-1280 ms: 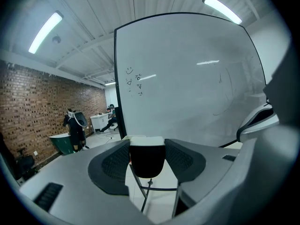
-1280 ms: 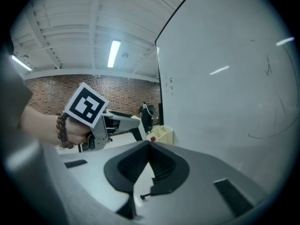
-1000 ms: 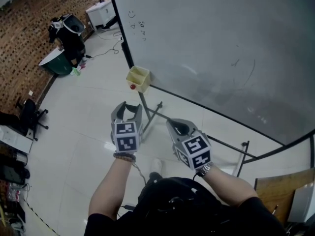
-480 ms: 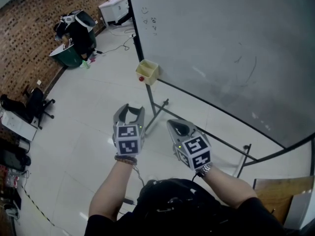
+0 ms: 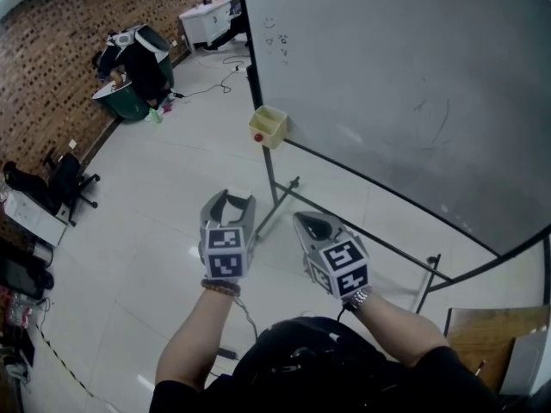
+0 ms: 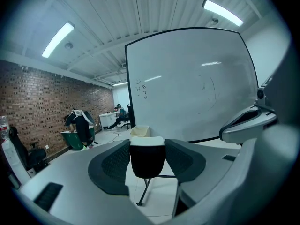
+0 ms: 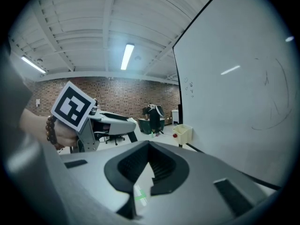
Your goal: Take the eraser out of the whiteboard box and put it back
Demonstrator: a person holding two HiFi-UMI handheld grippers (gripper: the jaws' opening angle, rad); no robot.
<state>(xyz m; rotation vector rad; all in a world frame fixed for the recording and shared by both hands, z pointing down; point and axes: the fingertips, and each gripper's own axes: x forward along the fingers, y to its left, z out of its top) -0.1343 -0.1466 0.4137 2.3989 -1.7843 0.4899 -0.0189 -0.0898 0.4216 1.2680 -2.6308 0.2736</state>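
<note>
Whiteboard box (image 5: 268,126) interior small, indistinct

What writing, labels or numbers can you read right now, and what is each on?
Whiteboard, top-left corner: a drawn smiley and a few handwritten marks, too small to read.
Yellow box: no label visible.
Left marker cube and right marker cube: black-and-white square patterns only, no letters.
No readable text anywhere.

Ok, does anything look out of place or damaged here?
Nothing looks spilled or broken. The only thing away from its place is the black whiteboard eraser with a white top, clamped in the left hand-held gripper, apart from the pale yellow plastic box hanging at a corner of the large whiteboard.
</note>
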